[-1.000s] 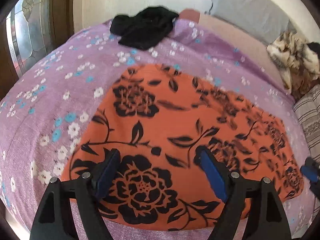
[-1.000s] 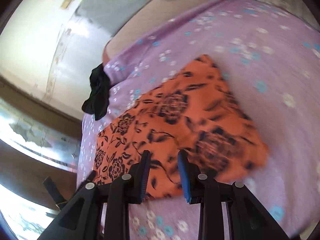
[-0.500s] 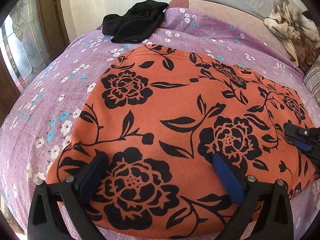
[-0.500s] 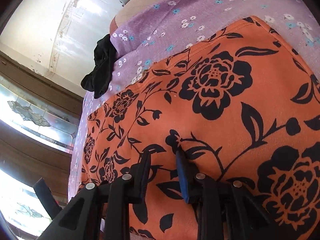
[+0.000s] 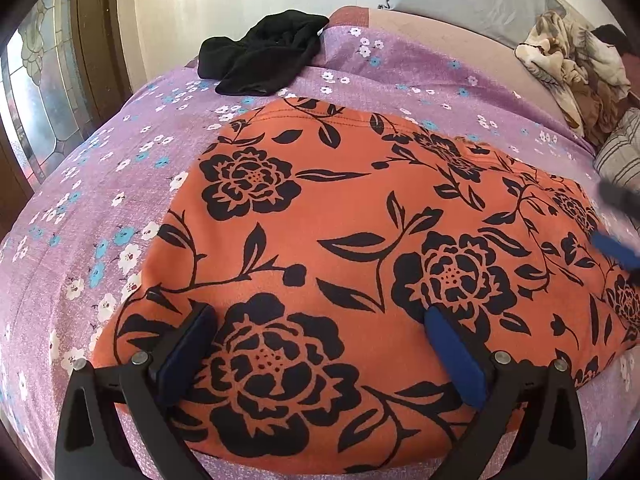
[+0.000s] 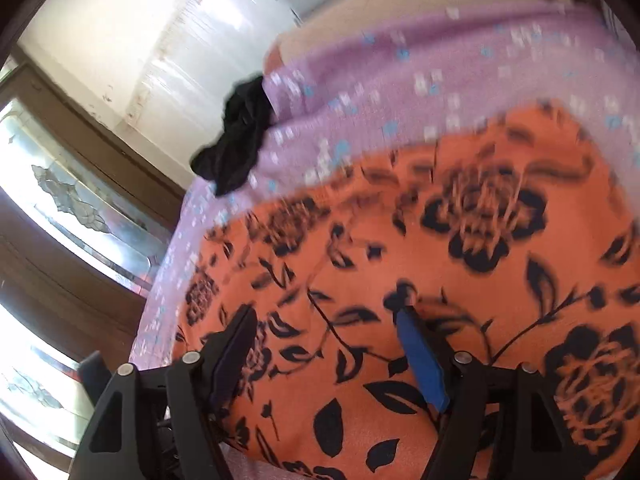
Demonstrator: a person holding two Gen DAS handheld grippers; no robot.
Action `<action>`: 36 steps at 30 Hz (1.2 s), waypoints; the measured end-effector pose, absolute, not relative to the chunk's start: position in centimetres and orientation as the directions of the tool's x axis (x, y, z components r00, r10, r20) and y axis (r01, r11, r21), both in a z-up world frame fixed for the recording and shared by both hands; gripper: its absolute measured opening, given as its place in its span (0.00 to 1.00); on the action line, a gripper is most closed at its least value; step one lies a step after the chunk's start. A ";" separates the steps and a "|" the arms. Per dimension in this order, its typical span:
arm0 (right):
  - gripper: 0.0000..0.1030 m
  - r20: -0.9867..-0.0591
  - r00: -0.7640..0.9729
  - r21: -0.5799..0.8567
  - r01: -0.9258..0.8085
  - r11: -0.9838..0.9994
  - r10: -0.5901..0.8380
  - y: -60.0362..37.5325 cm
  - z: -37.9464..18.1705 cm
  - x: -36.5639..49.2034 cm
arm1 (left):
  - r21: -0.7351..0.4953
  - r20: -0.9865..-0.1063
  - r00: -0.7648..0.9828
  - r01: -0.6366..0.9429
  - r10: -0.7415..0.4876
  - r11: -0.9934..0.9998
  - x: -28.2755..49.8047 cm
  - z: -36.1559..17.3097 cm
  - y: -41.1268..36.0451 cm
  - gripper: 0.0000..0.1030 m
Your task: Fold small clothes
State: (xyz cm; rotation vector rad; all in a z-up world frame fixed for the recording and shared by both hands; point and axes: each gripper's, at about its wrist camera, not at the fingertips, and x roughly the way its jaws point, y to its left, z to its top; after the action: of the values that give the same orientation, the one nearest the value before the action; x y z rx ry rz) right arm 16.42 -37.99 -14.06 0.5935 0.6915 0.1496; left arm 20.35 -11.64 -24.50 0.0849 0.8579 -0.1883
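Observation:
An orange garment with black flowers [image 5: 360,240] lies spread flat on the purple flowered bedsheet [image 5: 100,184]. My left gripper [image 5: 320,316] is open, low over the garment's near edge, with nothing between its pads. The garment also fills the right wrist view [image 6: 460,280], which is blurred. My right gripper [image 6: 328,320] is open over the garment's right part, and it shows as a blurred blue pad at the right edge of the left wrist view [image 5: 616,248].
A crumpled black garment [image 5: 264,56] lies at the far end of the bed near the wall. A heap of brown and cream fabric [image 5: 572,68] and a striped pillow [image 5: 620,152] lie far right. A glass-paned wooden door [image 5: 36,100] stands left.
My right gripper opened from nearly closed to wide and is moving, blurring its view. My left gripper came lower and closer over the garment's near edge and stayed open.

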 end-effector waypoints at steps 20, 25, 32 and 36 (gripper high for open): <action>0.70 -0.556 0.768 0.823 0.453 0.343 0.317 -44.9 -22.1 3.8 | 0.097 -0.657 0.751 0.174 -0.069 0.980 18.5 -20.8 -10.4 1.00; 0.36 -0.584 0.779 0.805 0.518 0.290 0.230 -46.6 -23.5 3.3 | 0.042 -0.719 0.689 0.174 -0.091 0.984 19.6 -21.6 -9.1 1.00; 0.38 -0.591 0.791 0.791 0.528 0.310 0.161 -48.5 -23.0 7.2 | 0.099 -0.758 0.646 0.252 -0.091 0.963 19.5 -22.9 -10.3 1.00; 0.23 -0.537 0.826 0.822 0.467 0.325 0.172 -48.8 -23.2 9.2 | 0.067 -0.745 0.661 0.202 -0.086 0.977 20.1 -21.8 -8.5 1.00</action>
State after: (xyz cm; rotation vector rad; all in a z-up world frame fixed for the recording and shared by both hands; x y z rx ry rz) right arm 9.21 -48.77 -23.23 1.2449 0.6068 -0.2094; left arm 20.14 -8.48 -21.81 0.1481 0.8332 -0.1632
